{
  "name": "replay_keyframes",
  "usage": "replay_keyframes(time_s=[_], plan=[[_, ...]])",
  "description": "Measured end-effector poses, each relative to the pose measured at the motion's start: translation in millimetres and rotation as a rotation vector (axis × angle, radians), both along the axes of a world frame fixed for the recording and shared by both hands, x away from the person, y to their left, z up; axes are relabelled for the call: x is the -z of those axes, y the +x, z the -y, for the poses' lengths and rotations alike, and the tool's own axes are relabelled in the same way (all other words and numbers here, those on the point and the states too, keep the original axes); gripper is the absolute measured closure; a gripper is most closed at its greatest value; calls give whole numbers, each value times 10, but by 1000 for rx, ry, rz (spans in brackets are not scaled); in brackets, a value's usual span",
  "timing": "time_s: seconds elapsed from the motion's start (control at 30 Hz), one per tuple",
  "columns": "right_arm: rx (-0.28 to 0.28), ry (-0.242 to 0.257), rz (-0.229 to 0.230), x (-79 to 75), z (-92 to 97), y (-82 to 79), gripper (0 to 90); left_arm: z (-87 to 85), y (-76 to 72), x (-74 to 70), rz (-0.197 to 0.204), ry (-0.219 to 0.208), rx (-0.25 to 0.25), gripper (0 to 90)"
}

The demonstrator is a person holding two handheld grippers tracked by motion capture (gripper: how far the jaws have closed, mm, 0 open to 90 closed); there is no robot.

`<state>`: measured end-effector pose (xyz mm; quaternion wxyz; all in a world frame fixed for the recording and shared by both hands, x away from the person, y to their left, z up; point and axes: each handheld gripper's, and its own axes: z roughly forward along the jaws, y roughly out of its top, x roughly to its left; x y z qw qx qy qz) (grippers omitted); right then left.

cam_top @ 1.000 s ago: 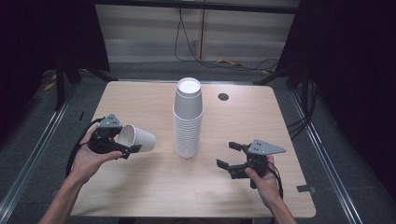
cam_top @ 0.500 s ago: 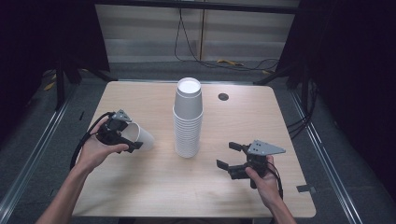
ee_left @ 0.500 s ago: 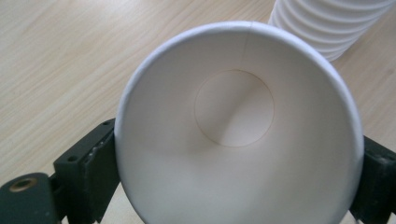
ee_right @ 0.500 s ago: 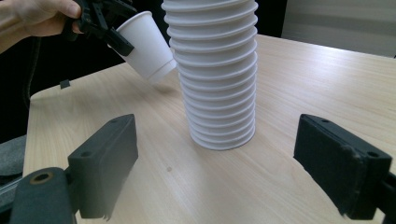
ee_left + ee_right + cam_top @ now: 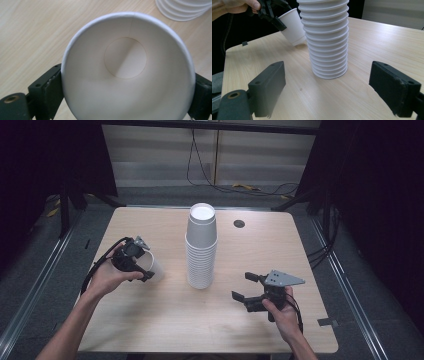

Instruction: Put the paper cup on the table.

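A tall stack of white paper cups (image 5: pixel 201 250) stands upside down mid-table; the right gripper view has it (image 5: pixel 325 37) just ahead. Left of it, my left gripper (image 5: pixel 148 266) is shut on a single white paper cup (image 5: pixel 156 269), held tilted with its base low over the wood. Its jaws have just been opening slightly, with the cup still between them. In the left gripper view the jaws flank the rim of the cup (image 5: pixel 125 57), whose inside is bare. My right gripper (image 5: pixel 241 286) rests open at the front right, nothing between its fingers (image 5: pixel 268 87).
The wooden table (image 5: pixel 300 245) has a small black round hole (image 5: pixel 239 223) at the back right of the stack. Cables lie on the floor behind the table, and metal rails run along both sides.
My left hand has carried the cup to the right, nearer the stack, and turned it from lying sideways to base-down. The right gripper has kept still.
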<state>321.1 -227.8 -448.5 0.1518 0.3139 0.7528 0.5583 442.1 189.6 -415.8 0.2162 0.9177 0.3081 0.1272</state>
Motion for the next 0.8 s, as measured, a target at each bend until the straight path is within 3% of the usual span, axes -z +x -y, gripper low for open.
replay_keyframes(time_s=[0.13, 0.37, 0.8], plan=[[2, -1, 2, 4, 6, 4, 135, 41, 38, -4, -20, 3, 6, 78], [6, -4, -2, 10, 3, 4, 135, 144, 74, 68, -52, 69, 23, 73], [9, -9, -2, 29, 19, 1, 135, 169, 161, 171, -46, 66, 4, 39]])
